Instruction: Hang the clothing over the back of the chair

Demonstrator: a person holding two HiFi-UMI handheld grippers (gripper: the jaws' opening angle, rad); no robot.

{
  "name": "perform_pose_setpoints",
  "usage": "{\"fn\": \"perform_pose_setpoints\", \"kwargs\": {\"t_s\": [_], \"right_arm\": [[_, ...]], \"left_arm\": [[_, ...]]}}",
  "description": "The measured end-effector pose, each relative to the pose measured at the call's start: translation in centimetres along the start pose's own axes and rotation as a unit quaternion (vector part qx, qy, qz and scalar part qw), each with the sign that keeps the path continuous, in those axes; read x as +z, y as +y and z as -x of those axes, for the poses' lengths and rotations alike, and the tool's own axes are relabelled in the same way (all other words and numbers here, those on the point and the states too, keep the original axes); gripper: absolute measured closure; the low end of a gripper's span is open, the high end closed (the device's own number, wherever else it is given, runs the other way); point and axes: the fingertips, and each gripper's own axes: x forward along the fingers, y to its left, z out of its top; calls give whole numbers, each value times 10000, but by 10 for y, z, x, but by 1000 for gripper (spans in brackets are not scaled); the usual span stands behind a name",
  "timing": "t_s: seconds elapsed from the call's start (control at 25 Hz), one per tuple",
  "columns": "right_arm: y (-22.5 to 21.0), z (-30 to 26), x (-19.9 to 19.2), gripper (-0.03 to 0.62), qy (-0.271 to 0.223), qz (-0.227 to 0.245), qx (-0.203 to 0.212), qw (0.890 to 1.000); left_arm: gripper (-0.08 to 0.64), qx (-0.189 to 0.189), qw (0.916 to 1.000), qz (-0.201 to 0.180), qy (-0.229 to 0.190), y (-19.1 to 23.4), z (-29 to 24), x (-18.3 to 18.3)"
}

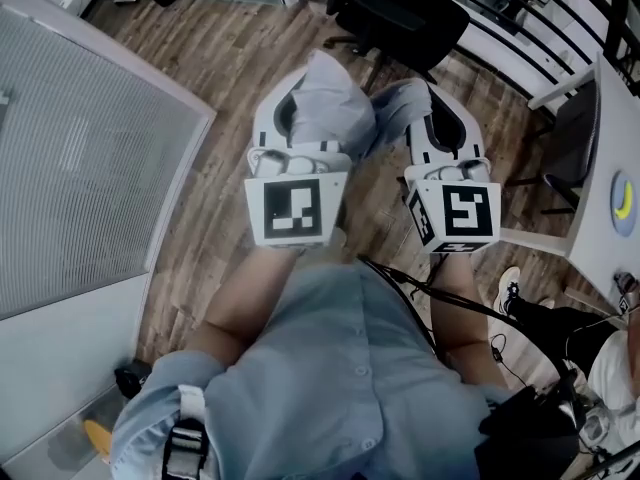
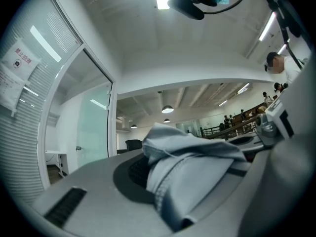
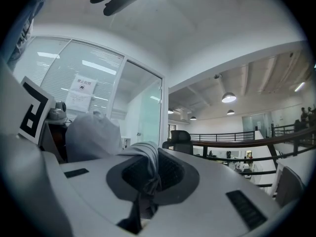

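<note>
Head view: both grippers are being held out side by side mid-frame, over the wood floor (image 1: 200, 218). Left gripper (image 1: 300, 93) is clamping a bunched fold of the pale blue-grey garment (image 1: 340, 108). Right gripper (image 1: 440, 103) is pinching another edge of it, and both gripper views are showing the jaws closed on fabric. Cloth is bridging the two grippers, bunching higher on the left side. Black office chair (image 1: 400, 13) is sitting upper centre of frame, not touching the garment.

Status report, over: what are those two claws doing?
Both shut on the clothing: left gripper, right gripper. It hangs bunched between them, not yet on the black chair ahead. Nothing seen in the way.
</note>
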Motion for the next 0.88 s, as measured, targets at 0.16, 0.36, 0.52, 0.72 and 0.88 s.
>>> {"fn": "perform_pose_setpoints", "kwargs": {"t_s": [0.16, 0.36, 0.52, 0.72, 0.88], "right_arm": [[-2, -59, 12, 568, -70, 72, 25, 9999], [-6, -131, 26, 568, -150, 155, 67, 9997], [-12, -175, 31, 568, -231, 155, 65, 9996], [-20, -212, 26, 568, -195, 197, 79, 9996], [-36, -239, 17, 568, -159, 161, 36, 9997]], "left_arm": [[538, 29, 9999, -19, -138, 39, -42, 3], [539, 44, 9997, -26, -235, 85, -94, 4], [538, 52, 9995, -55, -312, 111, -129, 1], [540, 33, 9996, -19, -266, 129, -162, -13], [538, -18, 9998, -36, -170, 134, -190, -29]]}}
